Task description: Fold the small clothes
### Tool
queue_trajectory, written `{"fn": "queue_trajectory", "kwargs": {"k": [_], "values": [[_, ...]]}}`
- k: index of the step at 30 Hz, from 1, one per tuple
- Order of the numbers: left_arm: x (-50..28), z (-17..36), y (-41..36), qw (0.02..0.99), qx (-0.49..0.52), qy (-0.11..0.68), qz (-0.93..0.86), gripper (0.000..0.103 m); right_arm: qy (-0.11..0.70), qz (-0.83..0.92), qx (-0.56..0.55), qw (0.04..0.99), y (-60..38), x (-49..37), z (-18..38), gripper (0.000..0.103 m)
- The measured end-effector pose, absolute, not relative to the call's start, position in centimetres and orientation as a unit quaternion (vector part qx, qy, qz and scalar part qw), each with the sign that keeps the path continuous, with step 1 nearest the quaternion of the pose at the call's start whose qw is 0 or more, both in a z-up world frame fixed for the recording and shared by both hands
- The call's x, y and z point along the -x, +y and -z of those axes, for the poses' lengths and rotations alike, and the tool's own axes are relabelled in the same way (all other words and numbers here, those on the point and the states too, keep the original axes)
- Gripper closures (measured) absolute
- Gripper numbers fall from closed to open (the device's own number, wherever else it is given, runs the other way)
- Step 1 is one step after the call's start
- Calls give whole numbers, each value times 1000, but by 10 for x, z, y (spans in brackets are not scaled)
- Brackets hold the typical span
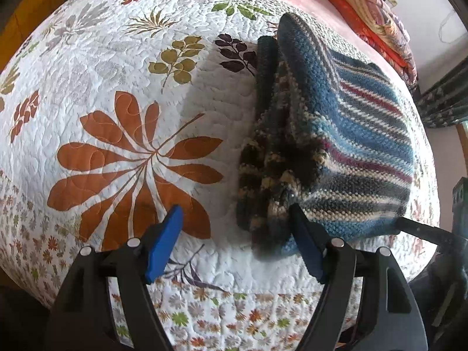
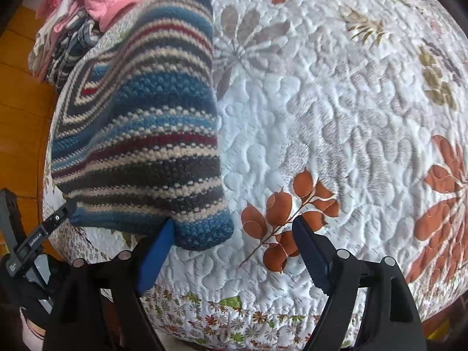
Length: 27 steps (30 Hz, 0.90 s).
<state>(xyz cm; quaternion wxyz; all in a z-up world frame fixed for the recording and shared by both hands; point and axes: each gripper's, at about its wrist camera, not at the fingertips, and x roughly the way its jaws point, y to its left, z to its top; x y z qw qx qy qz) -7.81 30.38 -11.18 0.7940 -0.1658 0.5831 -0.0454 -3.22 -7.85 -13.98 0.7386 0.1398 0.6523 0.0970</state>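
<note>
Left wrist: chunky striped knit [image 1: 345, 134] bunched on puffy quilt [image 1: 117, 67]; left tongs [image 1: 235, 219] & right tongs [image 2: 231, 228] both apart.

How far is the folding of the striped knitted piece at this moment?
Done, it seems: the striped knit lies doubled over on the quilt, with several layers showing at its near edge. In hand: nothing; the left gripper and right gripper are both open beside it. Left: perhaps the pile of other clothes at the bed's edge.
</note>
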Motion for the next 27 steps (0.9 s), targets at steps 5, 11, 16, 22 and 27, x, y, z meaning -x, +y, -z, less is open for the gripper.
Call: {"fn": "queue_trajectory", "kwargs": {"k": [5, 11, 16, 22, 27], "values": [[89, 89, 303, 799, 171, 575, 41, 27, 627, -94, -166, 755, -89, 44, 114, 14], [108, 67, 297, 806, 154, 571, 23, 17, 611, -90, -140, 774, -83, 67, 93, 10], [123, 58, 292, 815, 127, 566, 5, 14, 604, -65, -92, 789, -76, 80, 80, 5], [139, 49, 280, 824, 97, 558, 1, 12, 588, -56, -76, 804, -69, 95, 69, 4], [147, 41, 277, 831, 85, 550, -6, 12, 577, -50, -67, 812, -67, 104, 61, 4]]}}
